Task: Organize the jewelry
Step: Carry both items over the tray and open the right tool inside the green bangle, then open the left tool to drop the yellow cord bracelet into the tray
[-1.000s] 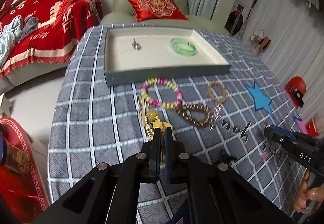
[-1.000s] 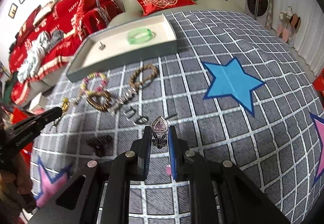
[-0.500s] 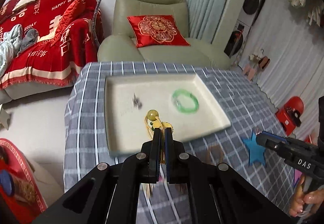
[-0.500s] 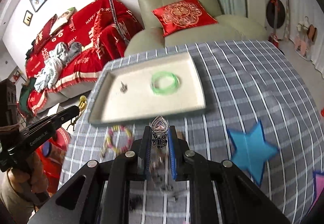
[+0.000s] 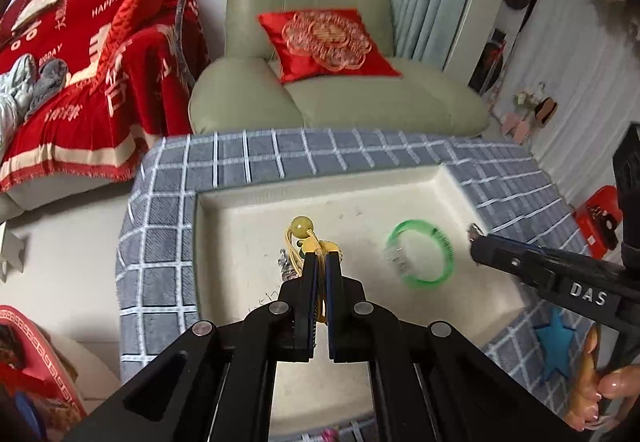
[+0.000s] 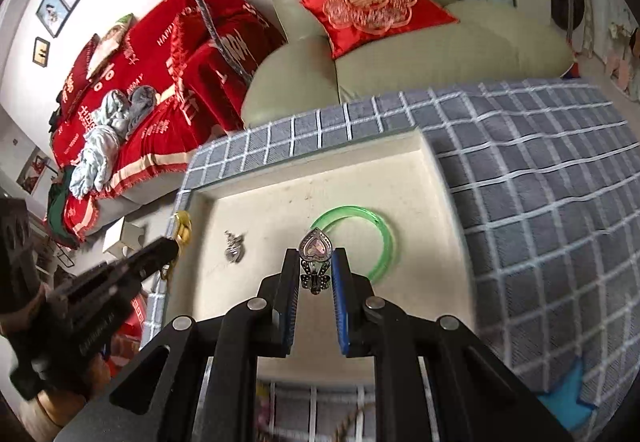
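My left gripper is shut on a yellow corded pendant with a round bead, held over the left half of the cream tray. My right gripper is shut on a silver ring with a pink heart stone, held over the tray near the green bangle. The green bangle and a small silver charm lie in the tray. The right gripper shows in the left wrist view, the left gripper in the right wrist view.
The tray sits on a grey checked cloth with blue star patches. A green armchair with a red cushion stands behind the table, and a red-covered sofa to the left. Other jewelry is barely visible at the bottom edge.
Both grippers have lifted from the cloth and moved forward over the tray, each still holding its piece. The loose bracelets on the cloth have dropped out of view.
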